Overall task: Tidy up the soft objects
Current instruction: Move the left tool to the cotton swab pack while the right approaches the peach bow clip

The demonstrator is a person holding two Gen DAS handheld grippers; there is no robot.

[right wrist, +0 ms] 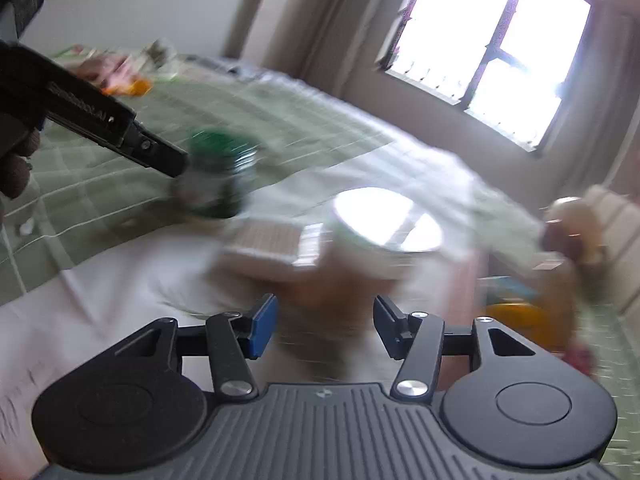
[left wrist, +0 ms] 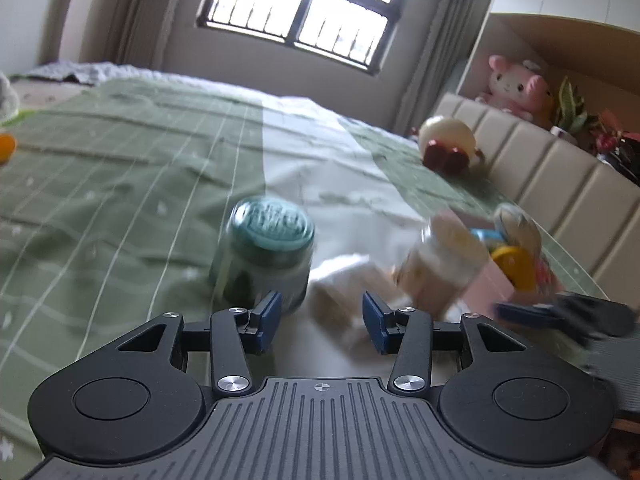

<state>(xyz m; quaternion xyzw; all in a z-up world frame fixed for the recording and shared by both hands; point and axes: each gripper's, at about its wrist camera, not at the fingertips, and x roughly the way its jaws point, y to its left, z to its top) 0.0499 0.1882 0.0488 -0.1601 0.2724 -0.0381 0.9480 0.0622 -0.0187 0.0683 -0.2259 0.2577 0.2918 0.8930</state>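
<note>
Both views are motion-blurred. My left gripper (left wrist: pixel 322 322) is open and empty, low over the bed, just behind a green-lidded jar (left wrist: pixel 262 254). That jar also shows in the right wrist view (right wrist: pixel 218 174), with the left gripper's finger (right wrist: pixel 160 158) reaching to it. My right gripper (right wrist: pixel 324 330) is open and empty, close behind a white-lidded jar (right wrist: pixel 384 232) with a tan body. The same jar (left wrist: pixel 438 264) shows in the left wrist view beside a pink box (left wrist: pixel 486 286) of toys. A round cream and red plush (left wrist: pixel 448 140) lies farther back by the headboard.
The bed has a green checked cover (left wrist: pixel 120 168) with a white sheet (left wrist: pixel 320 172) down the middle. A padded beige headboard (left wrist: pixel 560 176) runs along the right. A pink plush (left wrist: pixel 516 86) and plants sit on the shelf behind it. An orange toy (left wrist: pixel 6 148) lies far left.
</note>
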